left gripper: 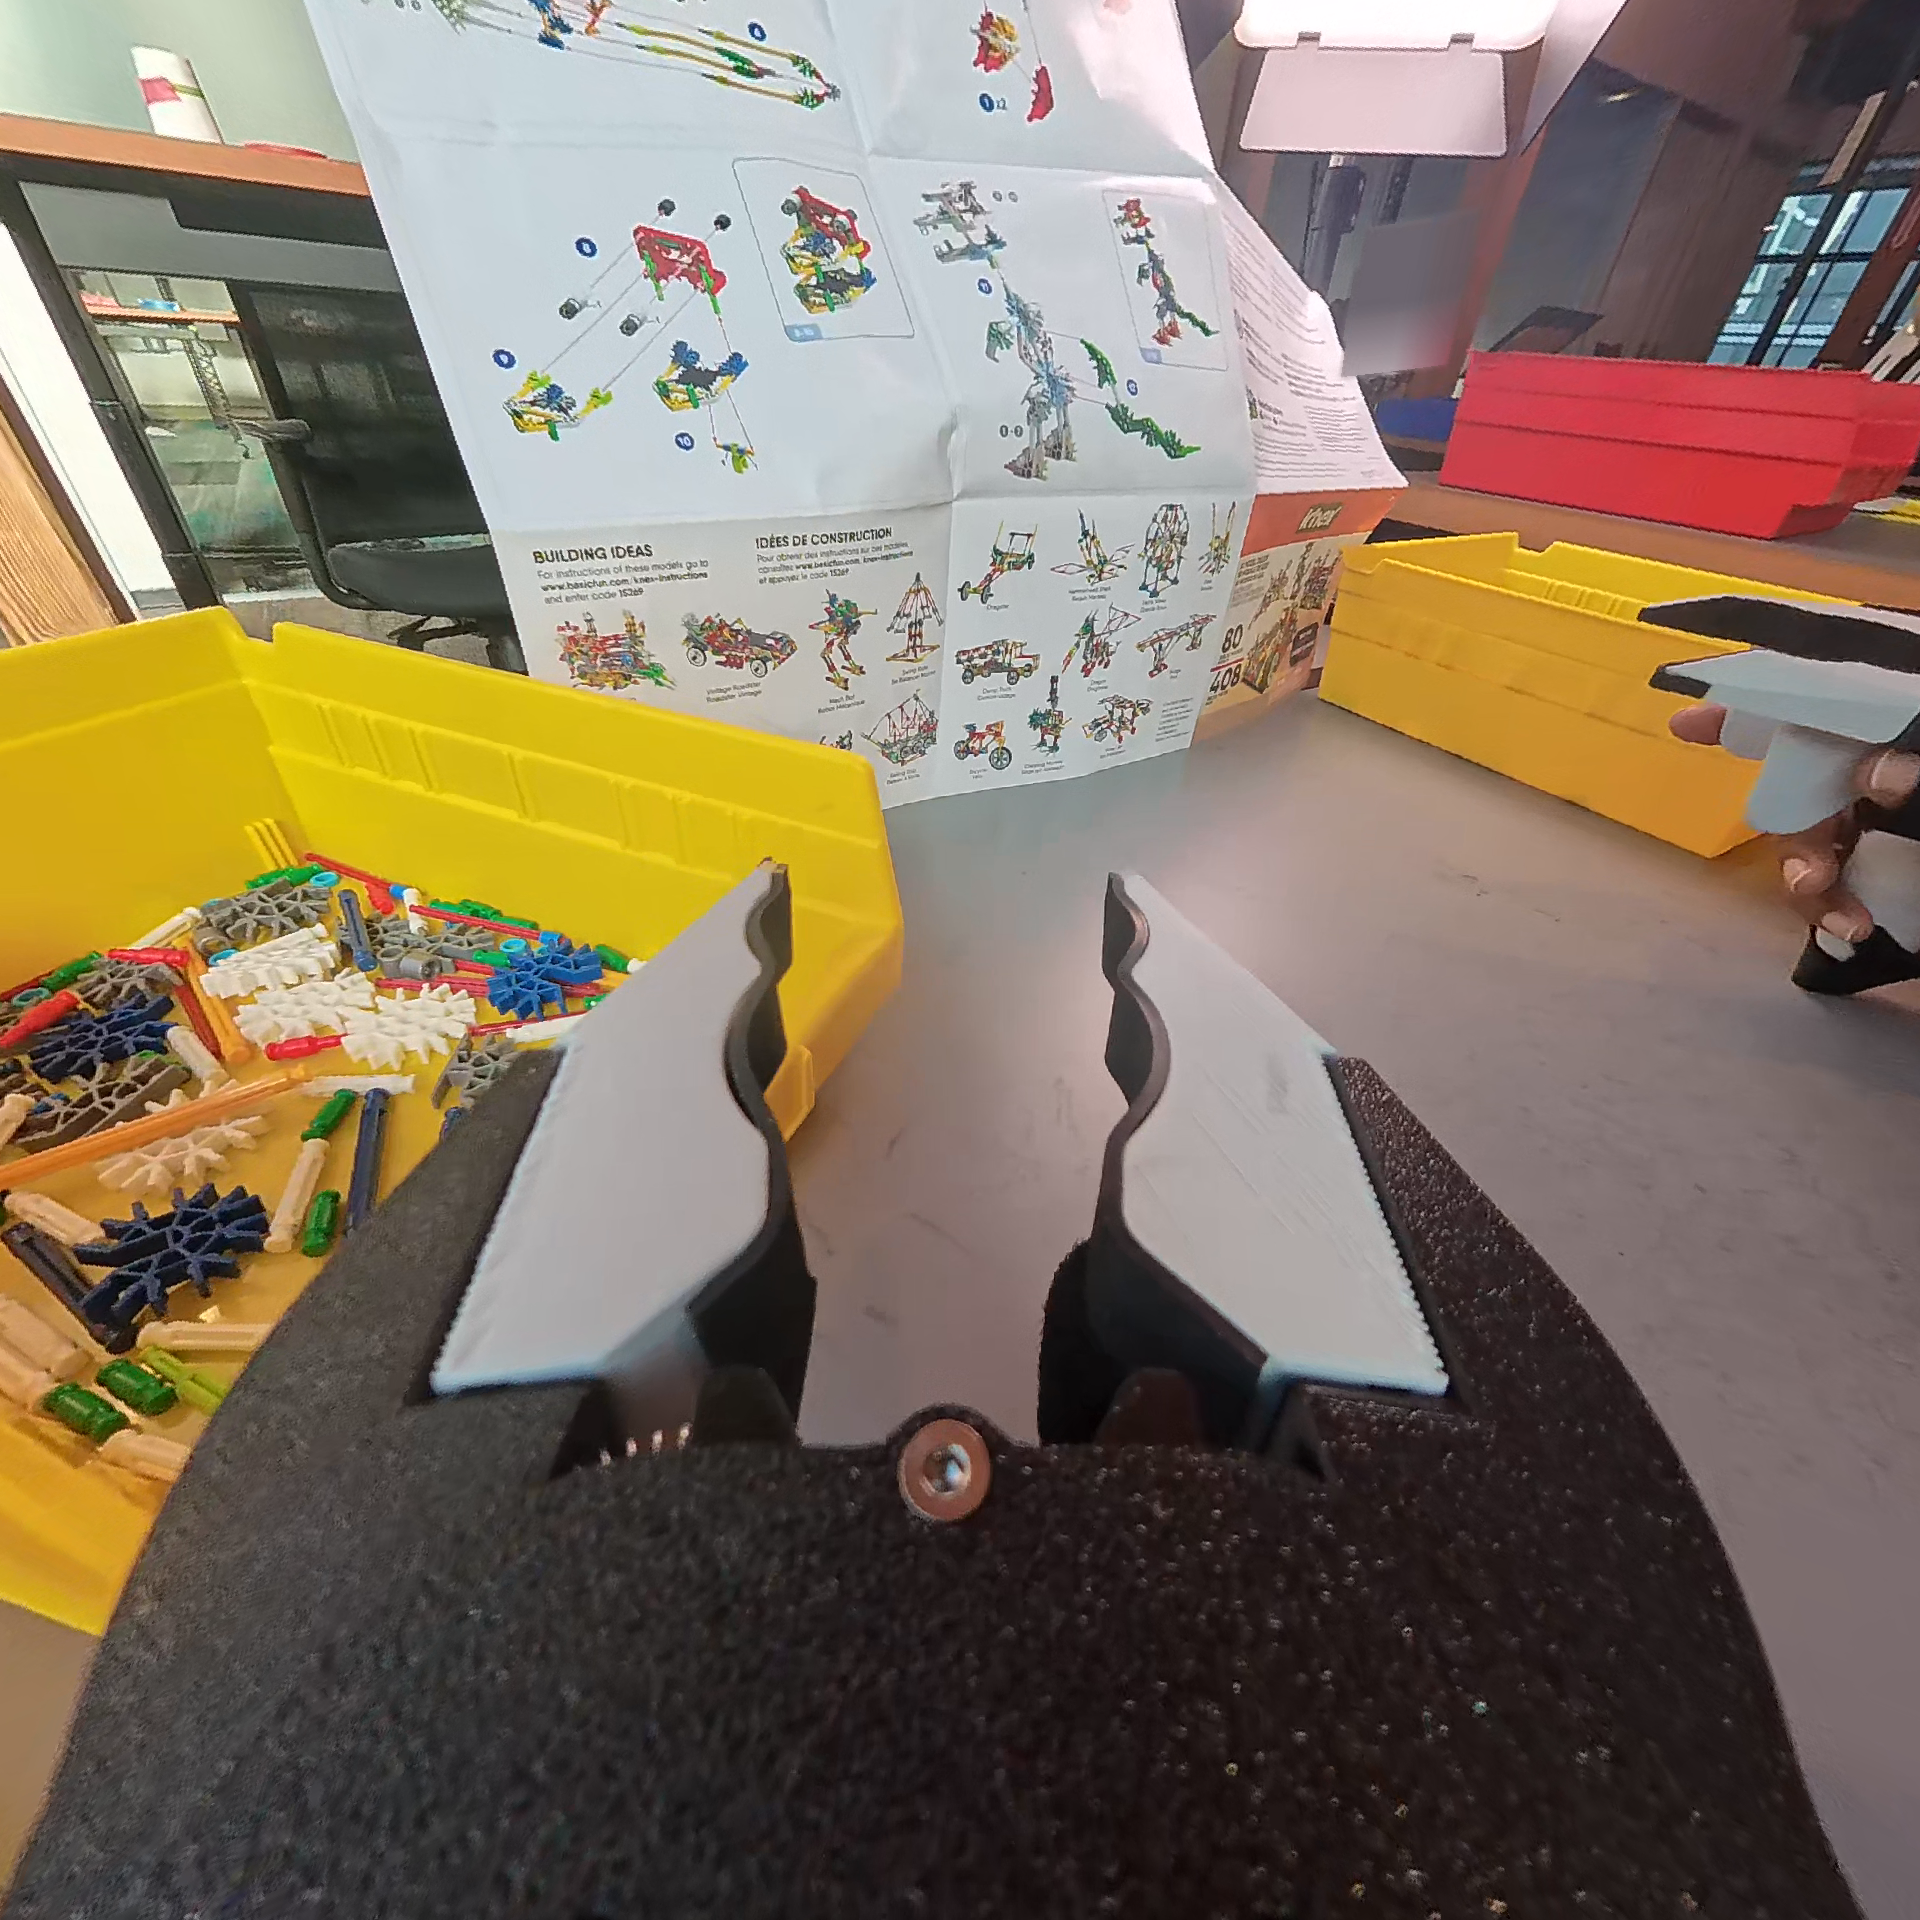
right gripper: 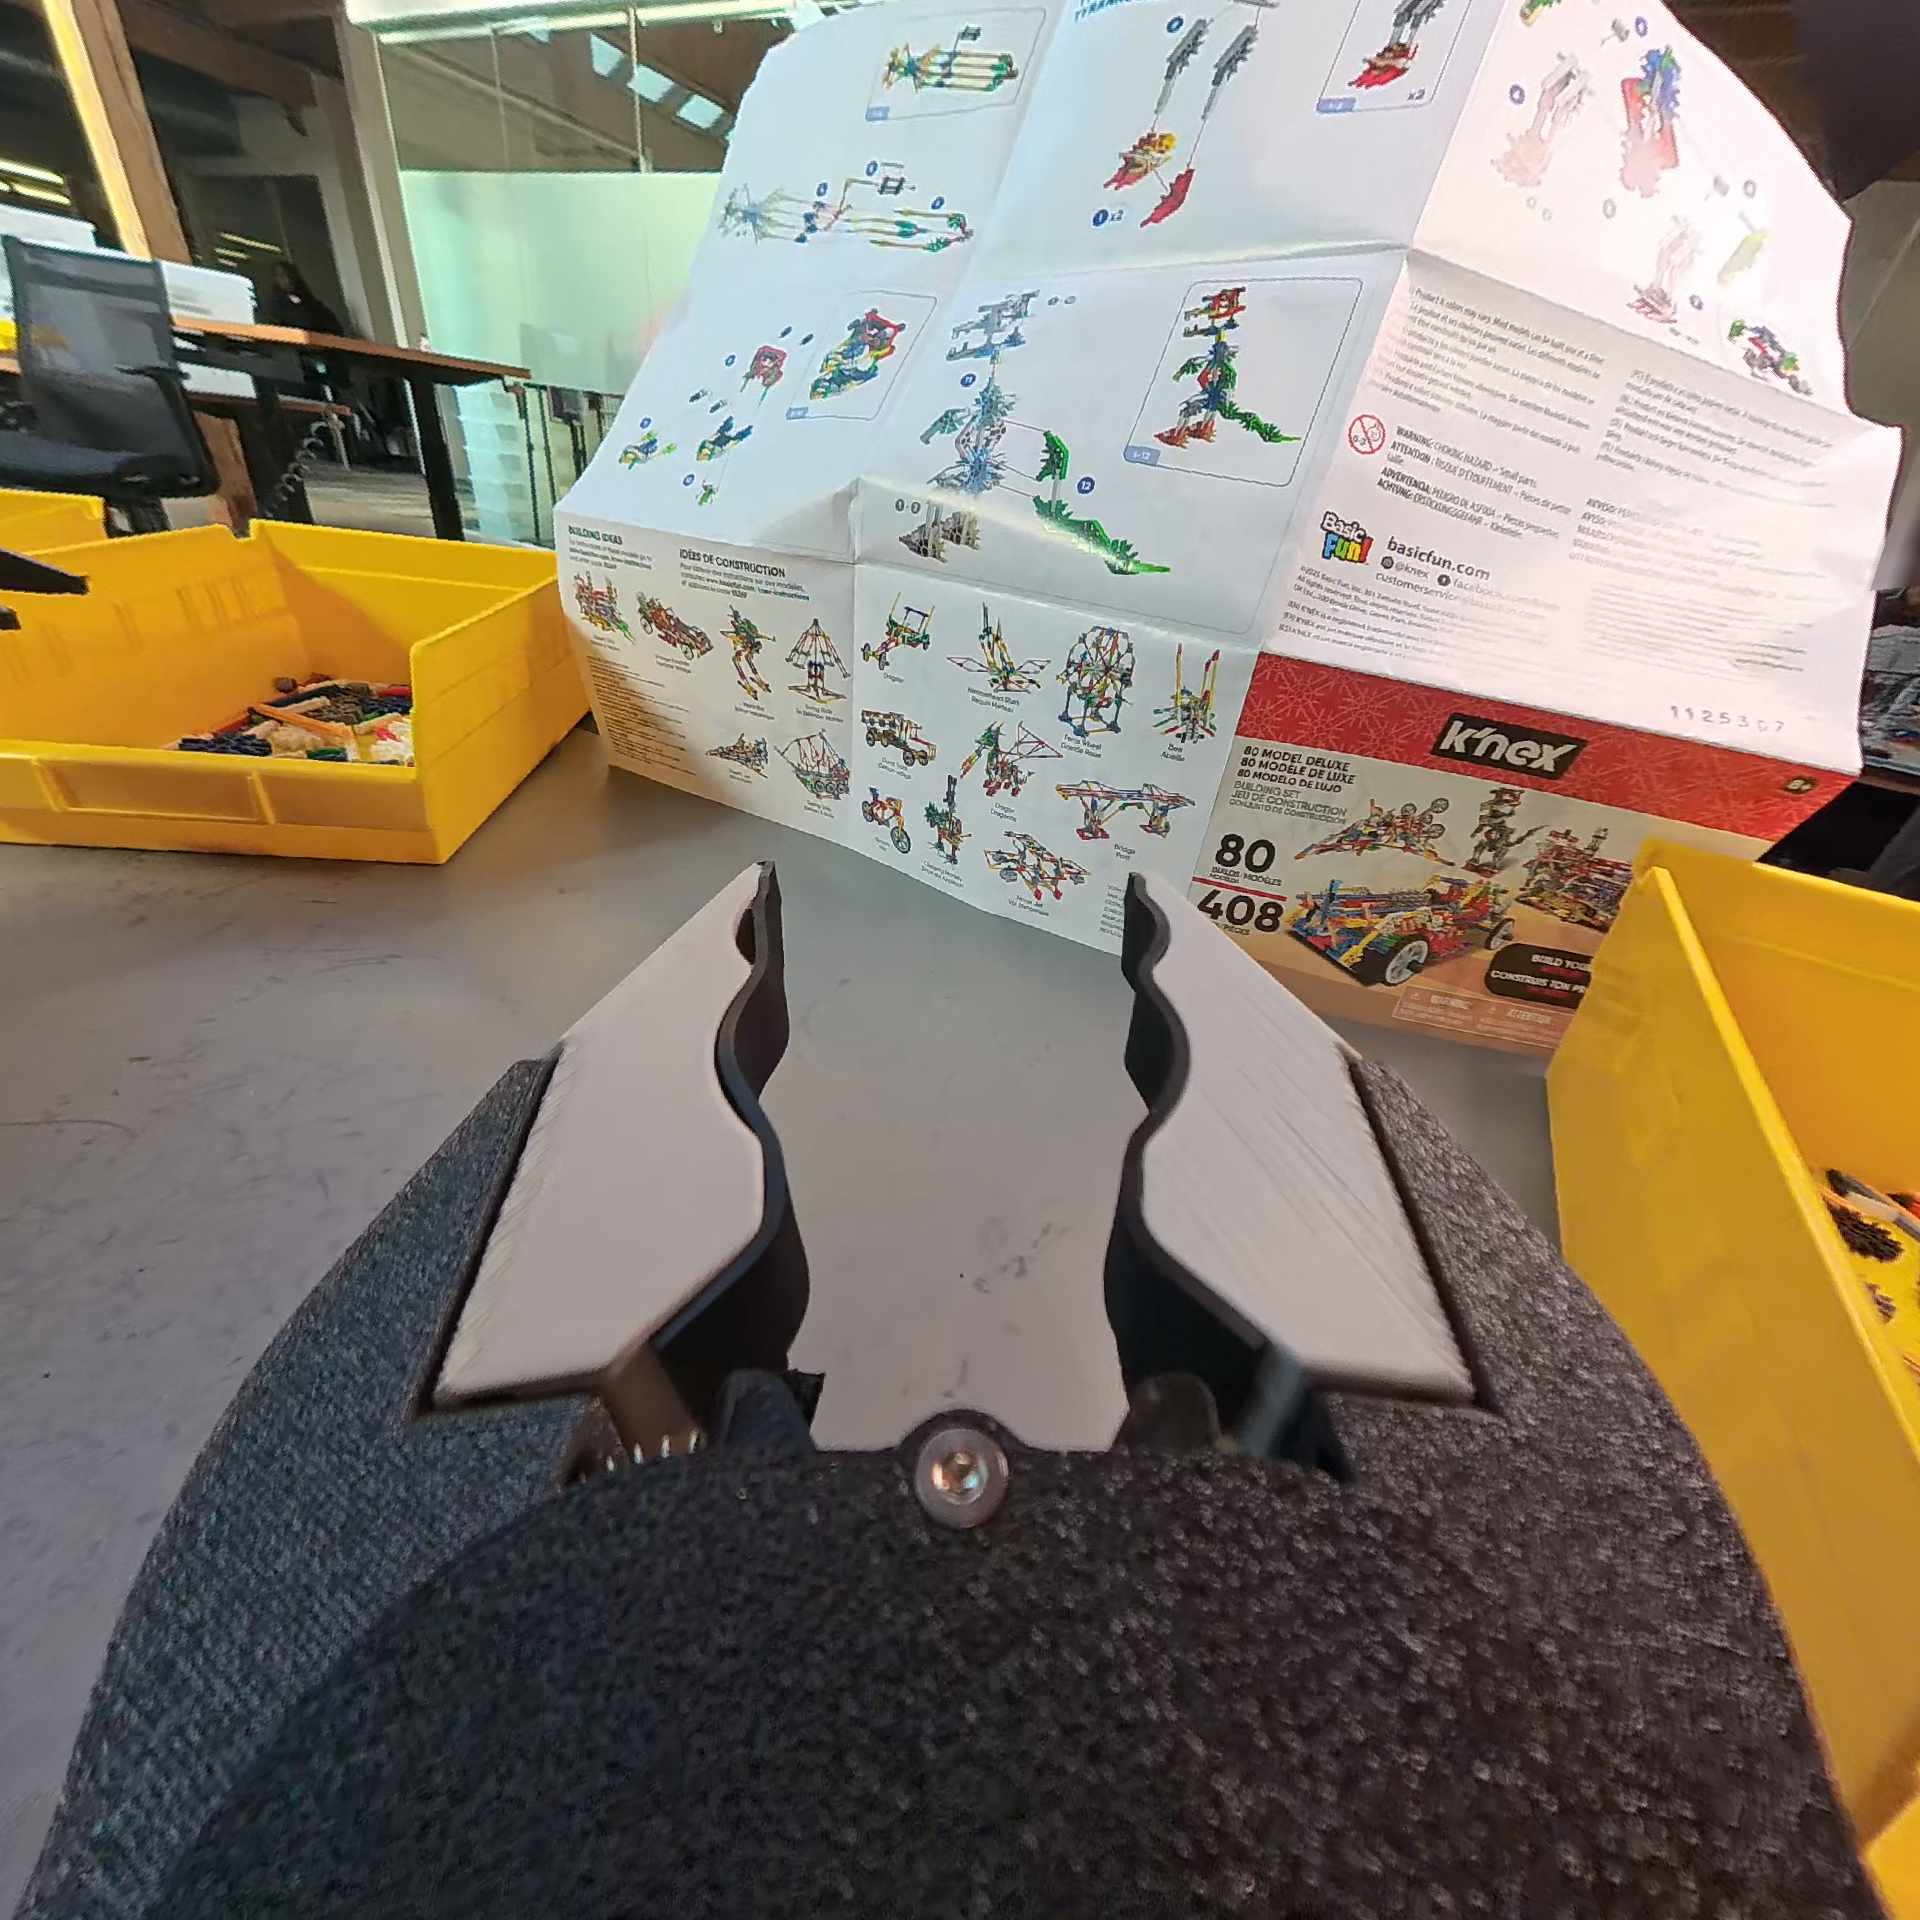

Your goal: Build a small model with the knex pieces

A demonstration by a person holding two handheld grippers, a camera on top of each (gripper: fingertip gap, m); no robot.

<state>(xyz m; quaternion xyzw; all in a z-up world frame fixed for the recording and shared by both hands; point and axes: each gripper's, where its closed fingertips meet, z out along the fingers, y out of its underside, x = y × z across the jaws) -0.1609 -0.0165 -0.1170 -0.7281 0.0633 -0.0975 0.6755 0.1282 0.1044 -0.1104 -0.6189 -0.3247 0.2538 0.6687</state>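
hovering over the grey counter (left gripper: 1299,935), the left tool (left gripper: 940,883) has its fingers spread with nothing between them, its left finger just beside the near corner of a yellow bin (left gripper: 582,748) filled with loose rods and connectors (left gripper: 281,997). the right tool (right gripper: 951,883) is likewise spread and empty above bare counter, facing a big unfolded instruction sheet (right gripper: 1039,436) propped against a toy box (right gripper: 1455,862). a second yellow bin (right gripper: 1704,1143) sits close on its right. far off, red bins (left gripper: 1683,436) are stacked.
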